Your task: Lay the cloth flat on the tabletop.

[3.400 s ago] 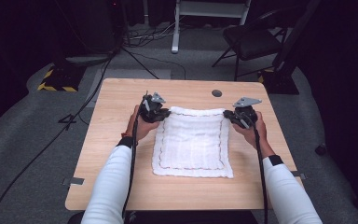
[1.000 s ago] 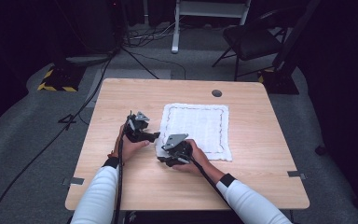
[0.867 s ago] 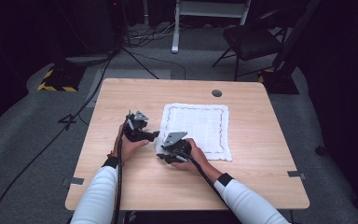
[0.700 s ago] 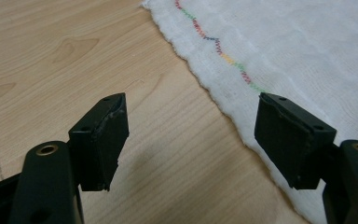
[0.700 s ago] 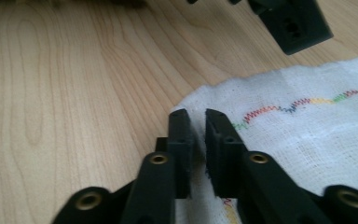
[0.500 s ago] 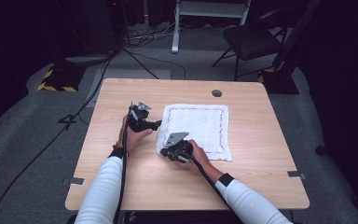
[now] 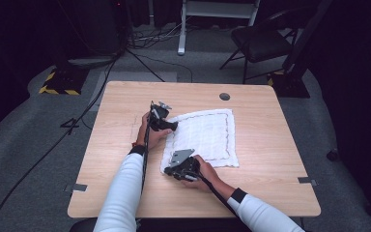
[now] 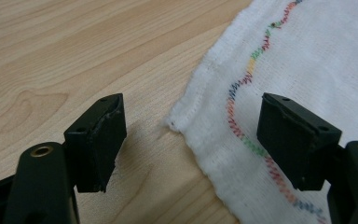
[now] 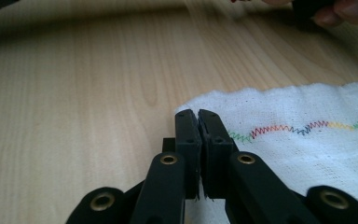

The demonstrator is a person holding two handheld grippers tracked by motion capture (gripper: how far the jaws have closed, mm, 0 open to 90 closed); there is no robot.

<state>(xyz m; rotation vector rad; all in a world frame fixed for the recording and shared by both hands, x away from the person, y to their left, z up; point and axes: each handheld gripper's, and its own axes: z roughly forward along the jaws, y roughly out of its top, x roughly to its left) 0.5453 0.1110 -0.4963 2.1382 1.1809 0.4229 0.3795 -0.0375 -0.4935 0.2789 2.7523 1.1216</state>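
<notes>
We saw the white cloth (image 7: 204, 137) lying flat on the table (image 7: 116, 121), right of centre. The right gripper (image 7: 173, 172) sat at the cloth's near left corner, its jaws clamped tight on that corner after closing just beforehand (in the right gripper view the pads met over the hem, beside the coloured stitching (image 9: 279, 128)). The left gripper (image 7: 175, 127) hovered at the far left corner with its jaws spread, gripping nothing; in the left gripper view the cloth's corner (image 8: 179, 122) lay between the two pads, touching neither.
</notes>
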